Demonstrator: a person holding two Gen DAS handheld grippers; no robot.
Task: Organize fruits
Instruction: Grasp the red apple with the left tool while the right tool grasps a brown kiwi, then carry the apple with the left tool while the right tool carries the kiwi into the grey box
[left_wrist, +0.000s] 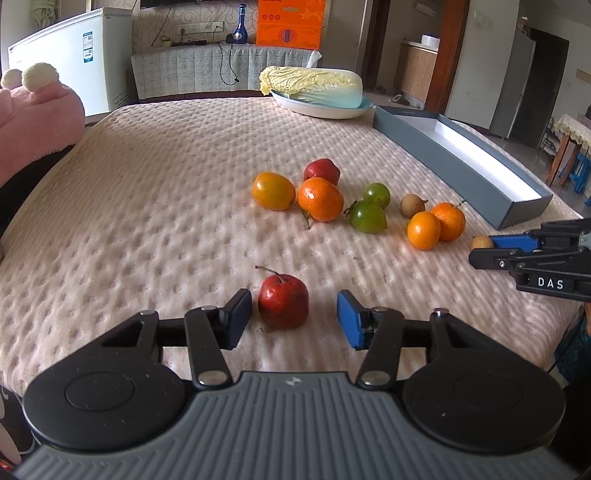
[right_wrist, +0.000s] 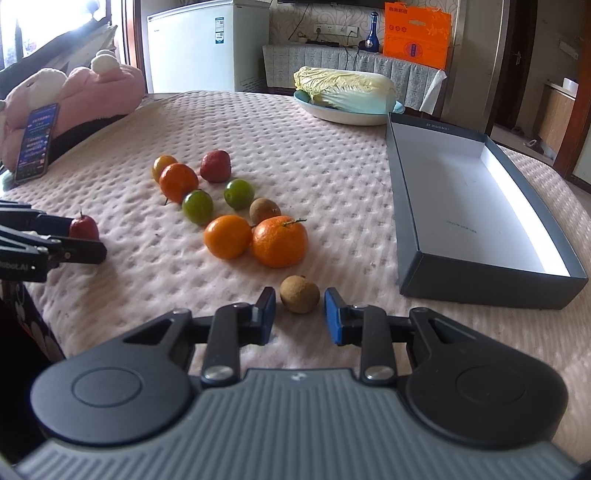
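A red apple-like fruit (left_wrist: 283, 301) with a stem lies on the pink quilted cover, between the fingers of my left gripper (left_wrist: 294, 299). Its left pad is almost at the fruit and the blue right pad stands off, so it is open. My right gripper (right_wrist: 299, 295) has its pads against the sides of a small brown fruit (right_wrist: 299, 294), shut on it; the left wrist view shows this gripper (left_wrist: 484, 249) at the right edge. Several oranges (right_wrist: 279, 242), two green fruits (right_wrist: 197, 207), another red fruit (right_wrist: 215, 166) and a second brown fruit (right_wrist: 264, 210) lie loose mid-table.
An open grey box (right_wrist: 480, 288) with a white inside lies to the right. A napa cabbage (right_wrist: 347, 88) rests on a plate (right_wrist: 332, 112) at the back. A pink plush (right_wrist: 99, 92) and a phone (right_wrist: 37, 142) are at the left edge.
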